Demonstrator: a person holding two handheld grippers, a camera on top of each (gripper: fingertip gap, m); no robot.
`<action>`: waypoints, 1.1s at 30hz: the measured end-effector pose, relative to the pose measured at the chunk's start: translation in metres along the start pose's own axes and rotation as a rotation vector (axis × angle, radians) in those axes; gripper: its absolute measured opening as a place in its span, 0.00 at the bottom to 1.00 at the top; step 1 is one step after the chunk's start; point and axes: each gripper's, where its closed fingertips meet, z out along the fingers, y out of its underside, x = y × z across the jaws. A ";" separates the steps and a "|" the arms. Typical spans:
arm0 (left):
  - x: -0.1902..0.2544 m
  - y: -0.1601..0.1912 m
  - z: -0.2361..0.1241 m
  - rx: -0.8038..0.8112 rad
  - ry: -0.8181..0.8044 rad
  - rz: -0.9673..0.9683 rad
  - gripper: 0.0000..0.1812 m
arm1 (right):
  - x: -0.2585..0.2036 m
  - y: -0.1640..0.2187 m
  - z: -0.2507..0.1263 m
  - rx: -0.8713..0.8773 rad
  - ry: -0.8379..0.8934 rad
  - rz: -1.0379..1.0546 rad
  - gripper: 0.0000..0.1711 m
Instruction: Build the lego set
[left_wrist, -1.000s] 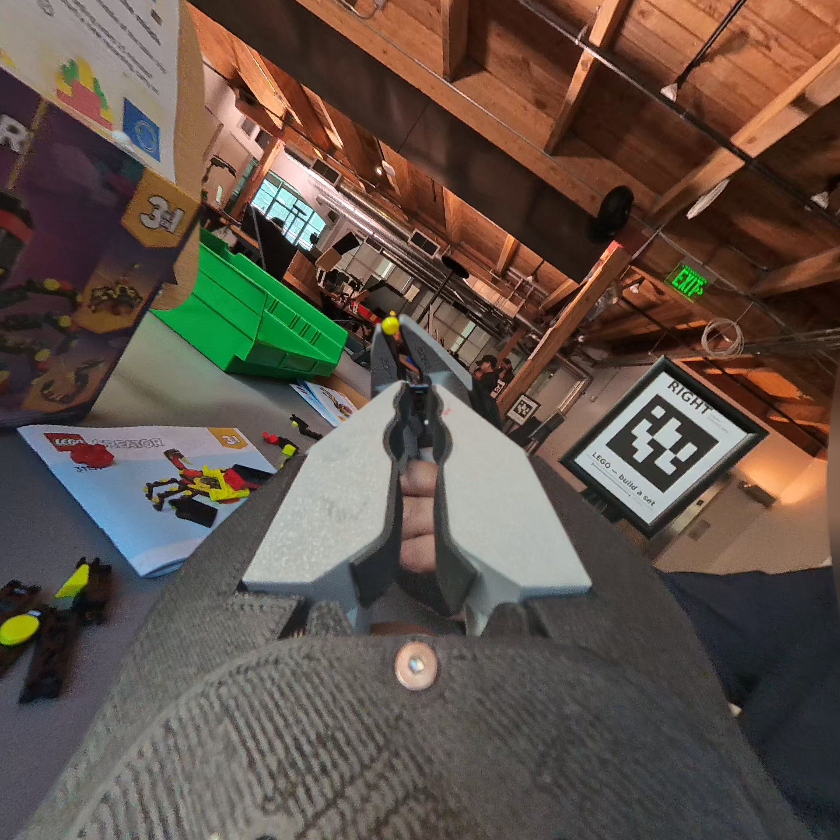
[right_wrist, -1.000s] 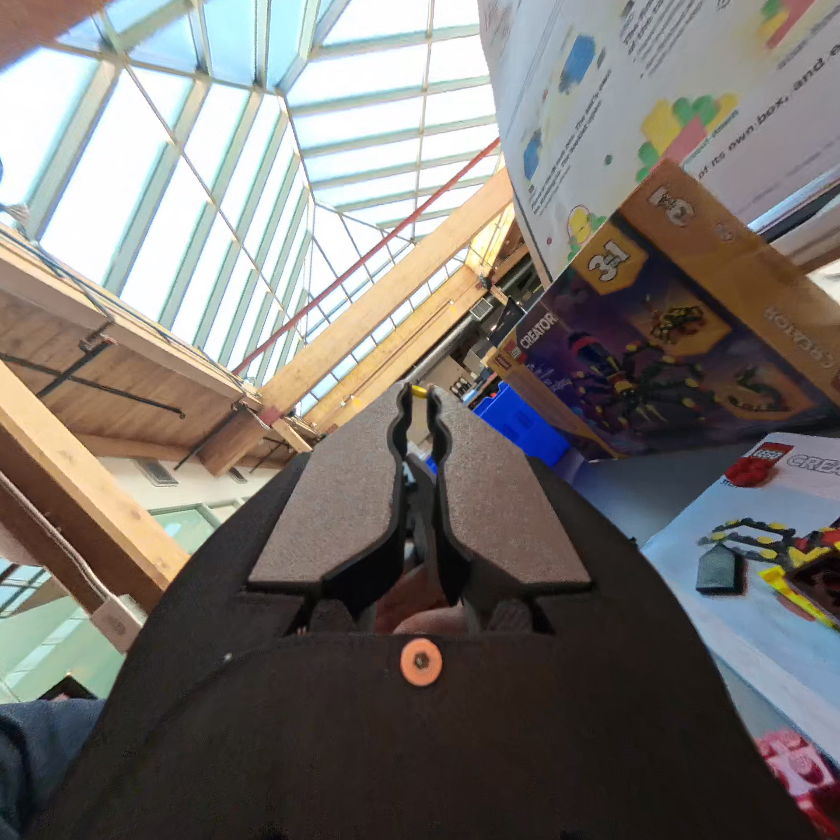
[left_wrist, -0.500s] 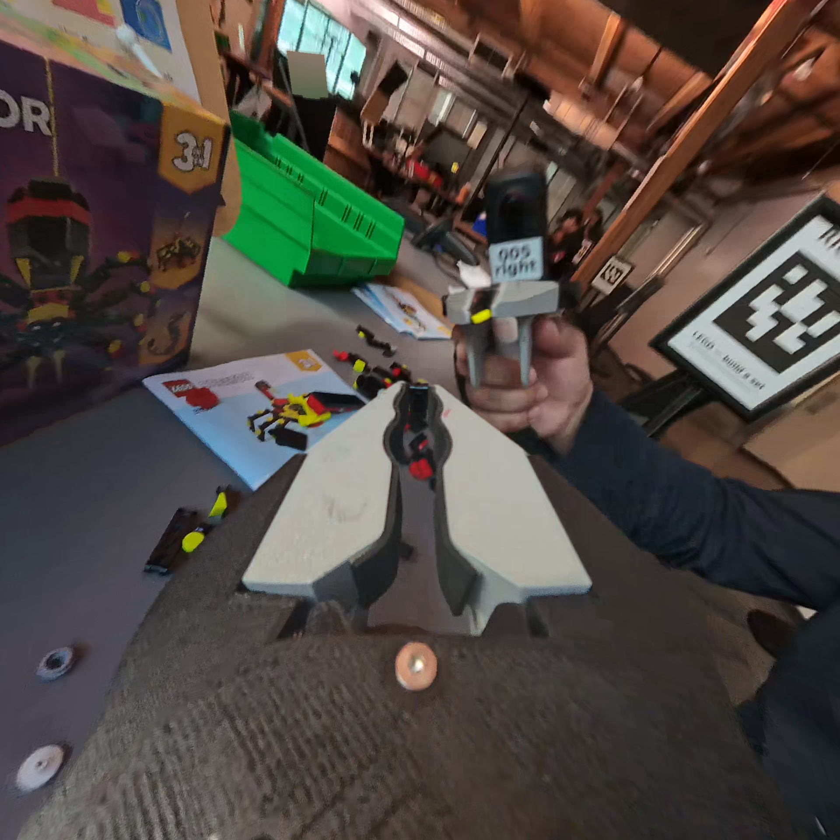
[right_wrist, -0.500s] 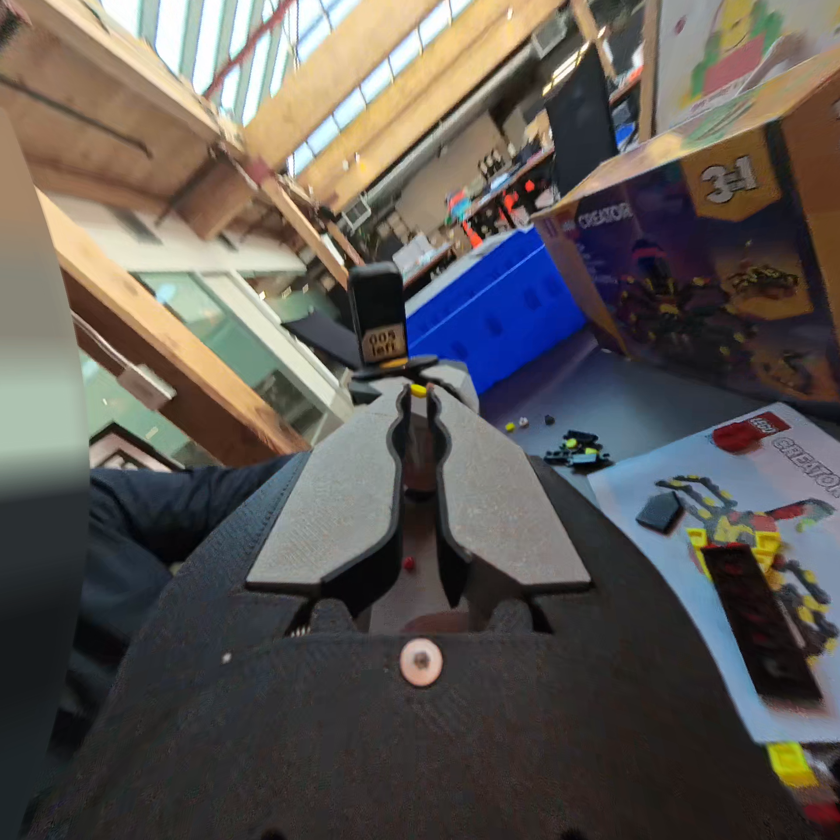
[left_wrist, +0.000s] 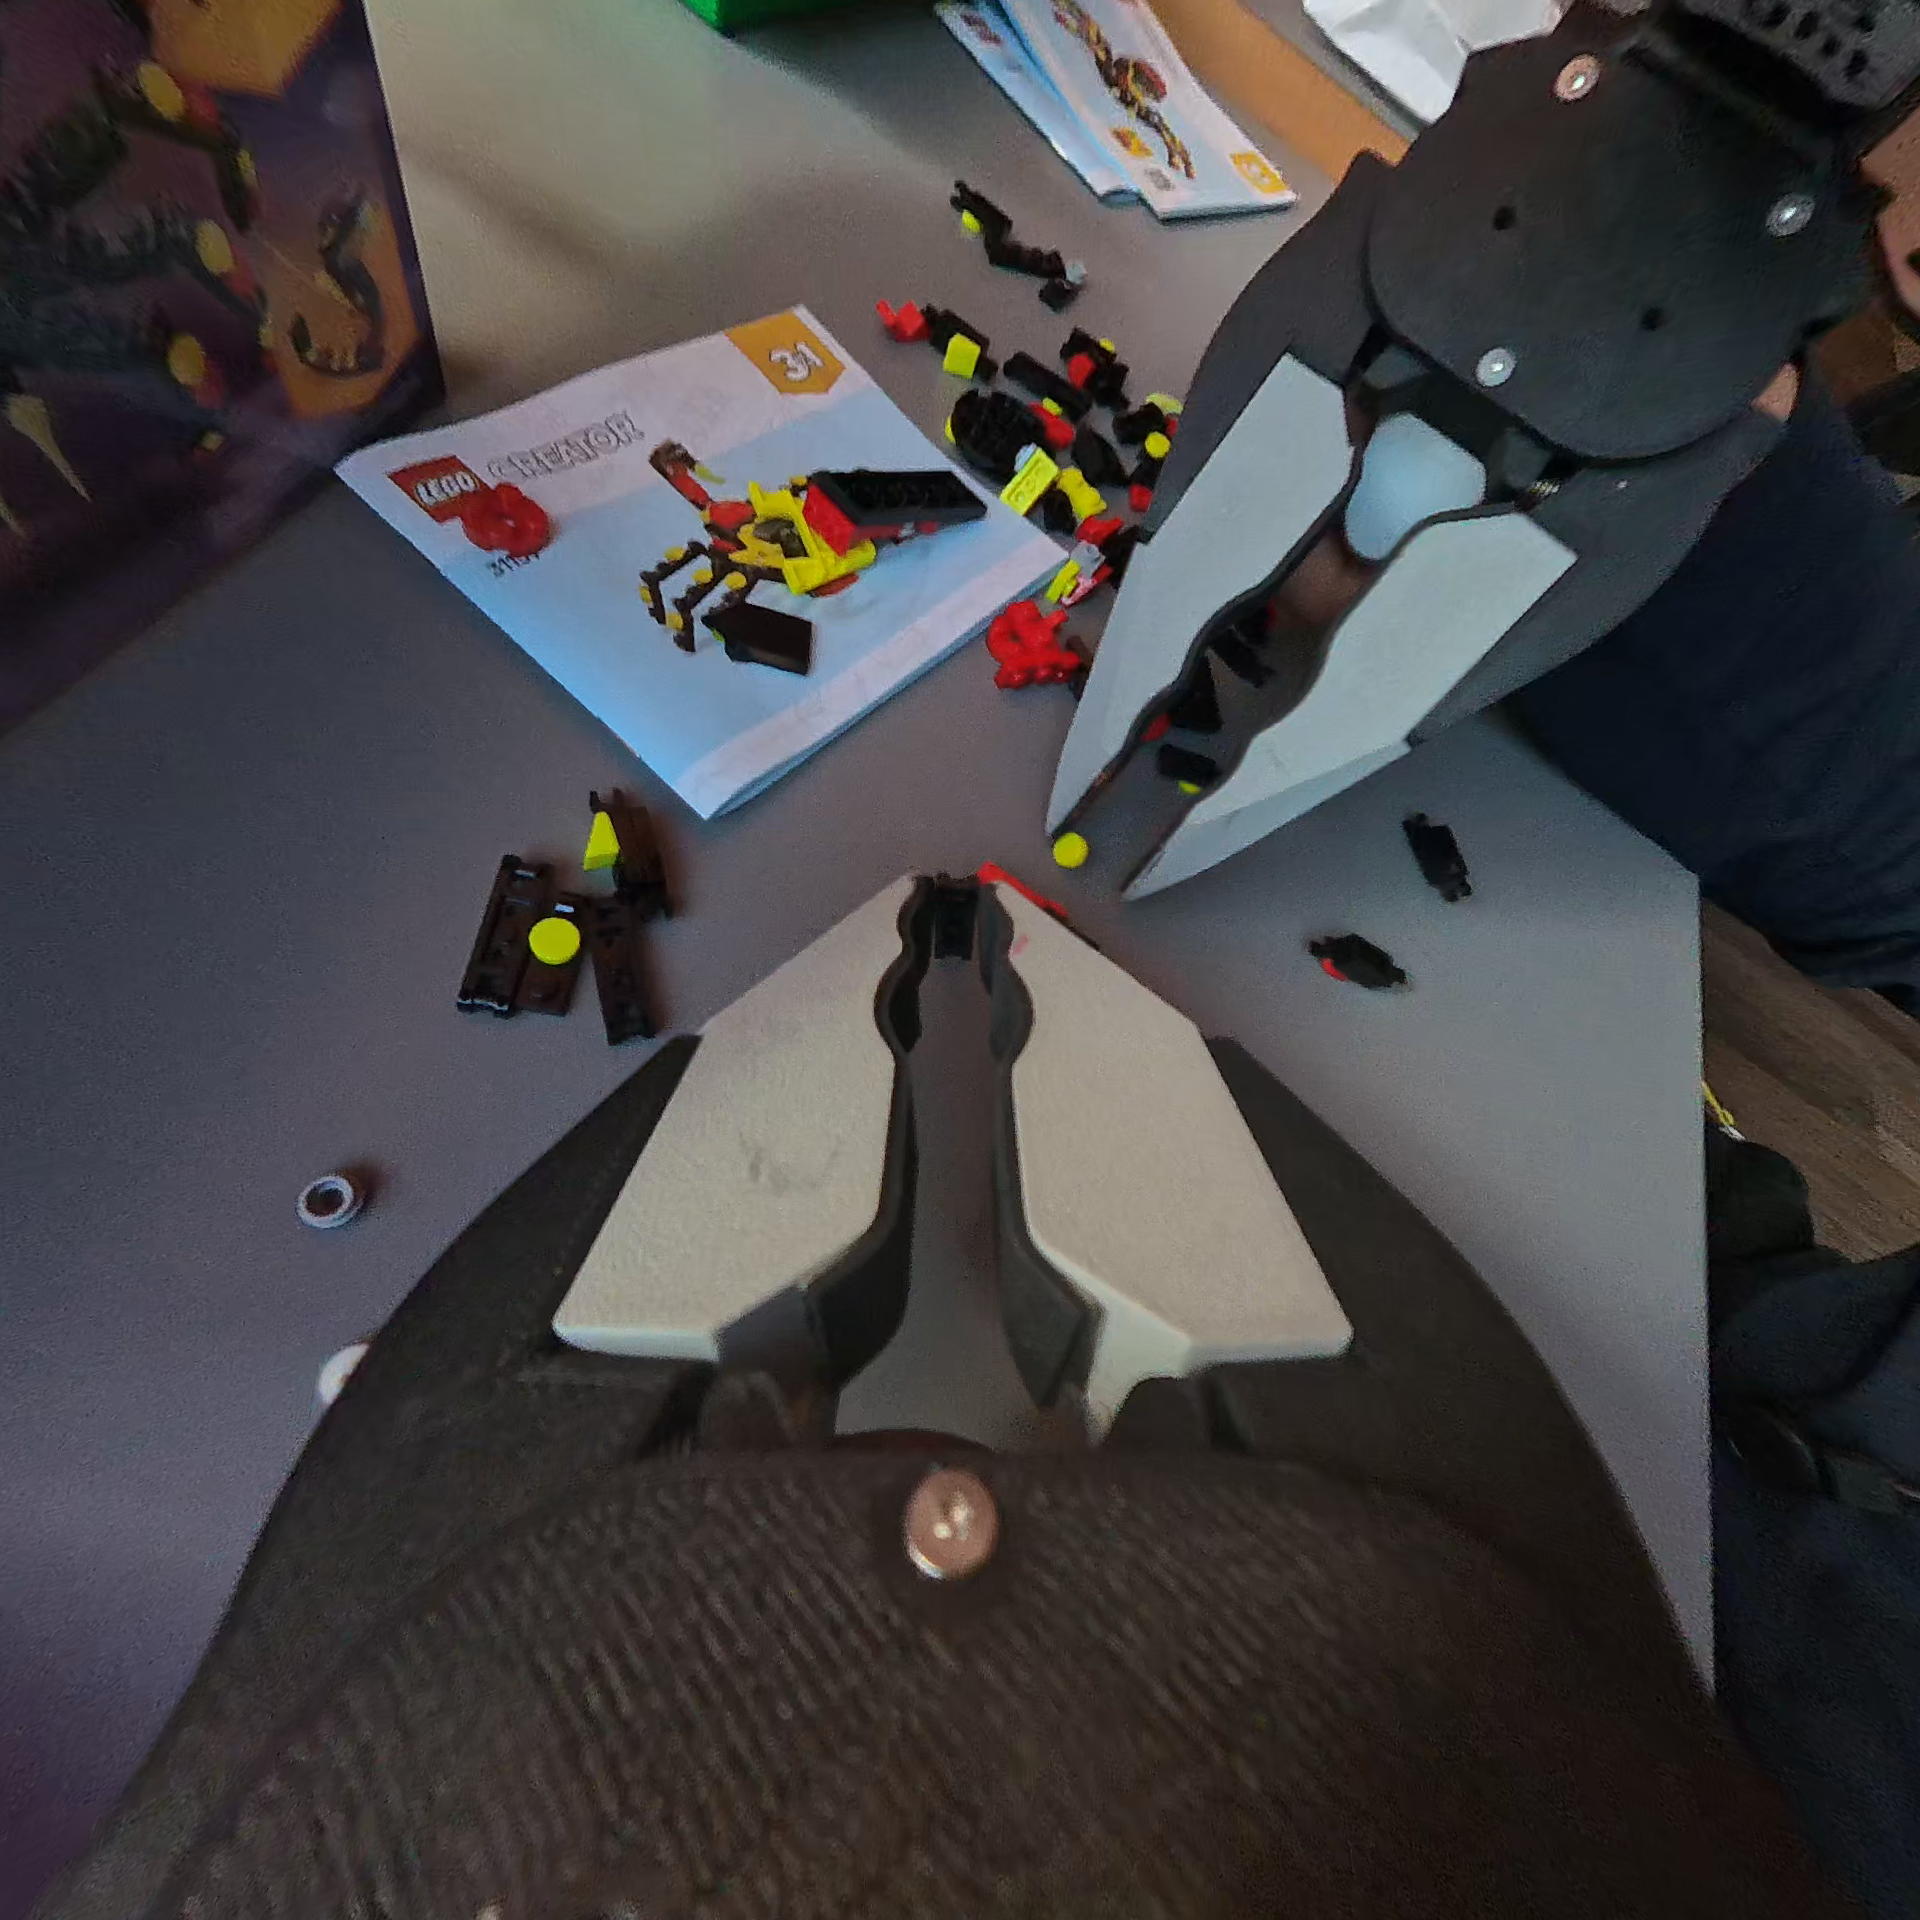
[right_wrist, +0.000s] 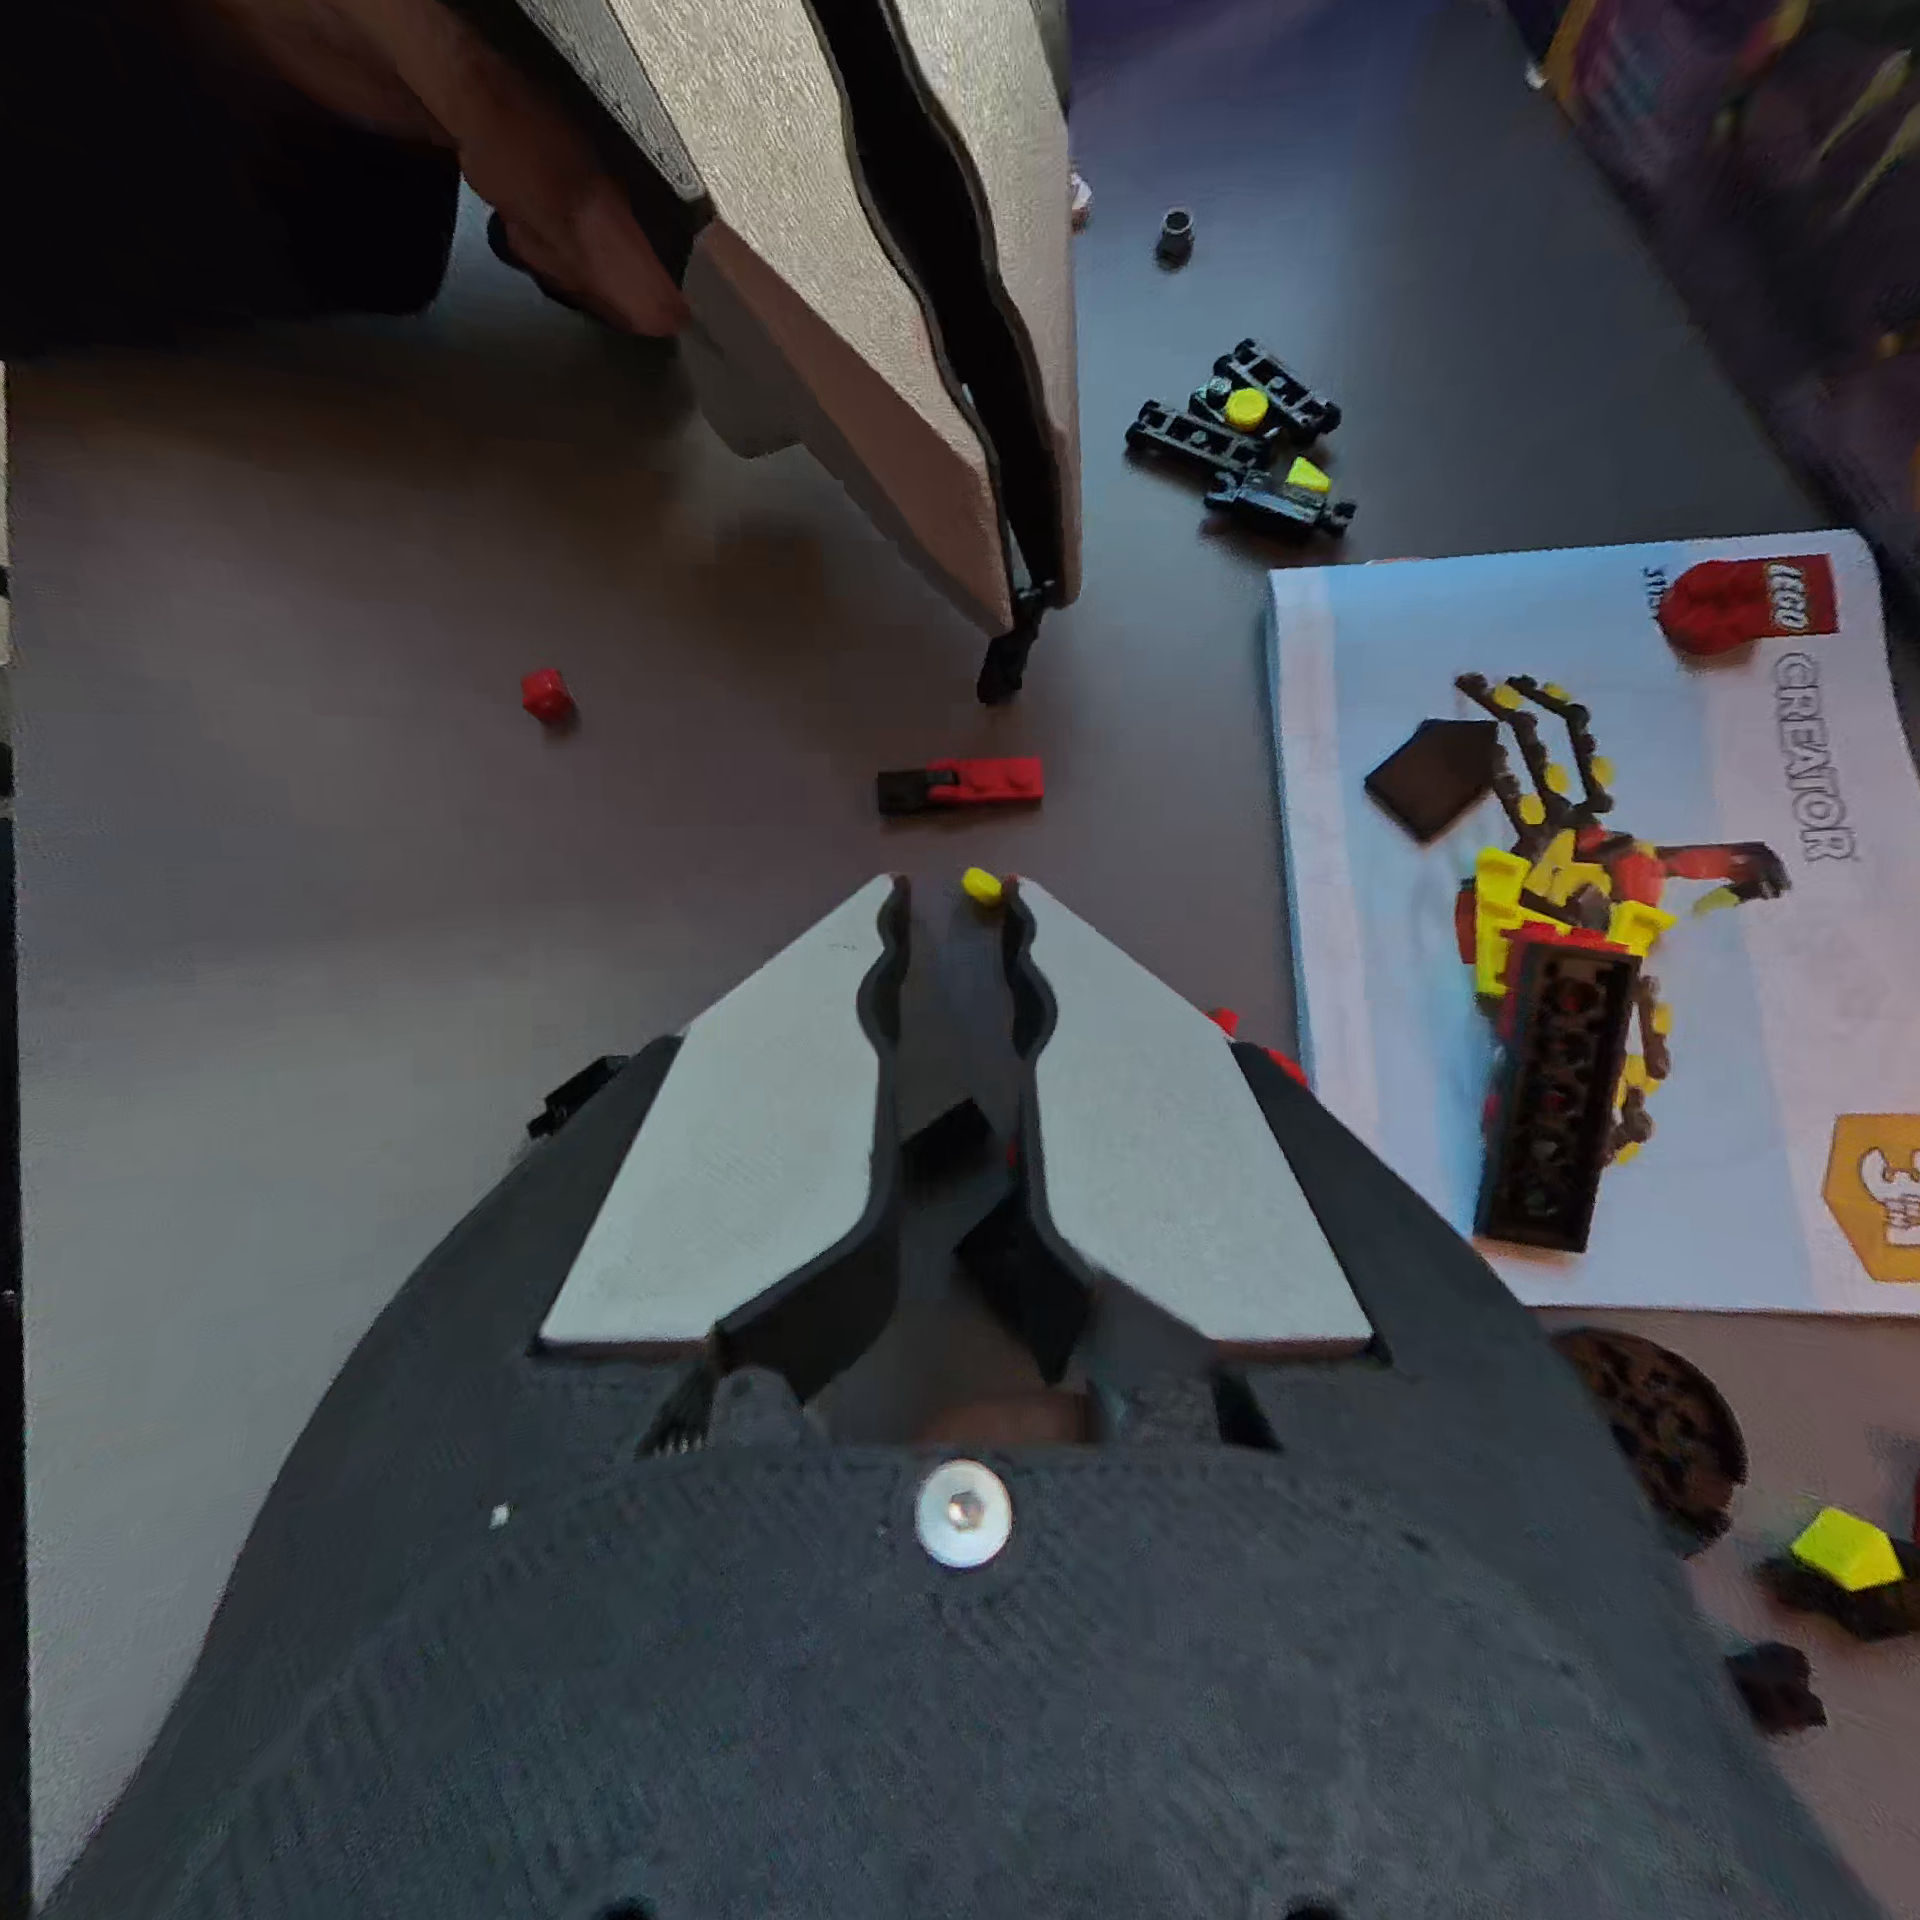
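Note:
My left gripper (left_wrist: 951, 902) is shut on a small black piece (left_wrist: 951, 928) and points down at the grey table (left_wrist: 312, 831). The right wrist view shows it (right_wrist: 1023, 613) from above with the black piece (right_wrist: 1003, 665) hanging from its tips. My right gripper (right_wrist: 954, 883) has its jaws a narrow gap apart. A yellow round stud (right_wrist: 980, 885) sits against the inside of one fingertip only. The left wrist view shows this gripper (left_wrist: 1096, 862) and stud (left_wrist: 1070, 850) just above the table. A red-and-black piece (right_wrist: 961, 784) lies between the two grippers.
An instruction booklet (left_wrist: 582, 613) carries a long black plate (left_wrist: 894, 497) and a black wedge tile (left_wrist: 764, 636). A black plate assembly with yellow studs (left_wrist: 561, 935) lies near it, and a pile of loose pieces (left_wrist: 1049, 436) behind. The set's box (left_wrist: 156, 260) stands far left. The table edge (left_wrist: 1704, 1143) is at the right.
Both grippers have swung down from pointing at the ceiling to pointing at the table, tips near each other. The right gripper's jaws stand wider apart than before.

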 end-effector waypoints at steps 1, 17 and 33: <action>-0.001 0.002 0.001 -0.013 0.002 -0.012 0.04 | 0.000 0.000 0.000 -0.006 -0.003 0.001 0.11; -0.006 -0.003 -0.003 0.020 -0.011 -0.024 0.11 | 0.009 0.003 -0.006 0.029 -0.032 0.114 0.15; -0.004 -0.002 0.000 0.011 -0.010 -0.026 0.11 | 0.007 -0.003 -0.003 0.021 0.097 -0.100 0.18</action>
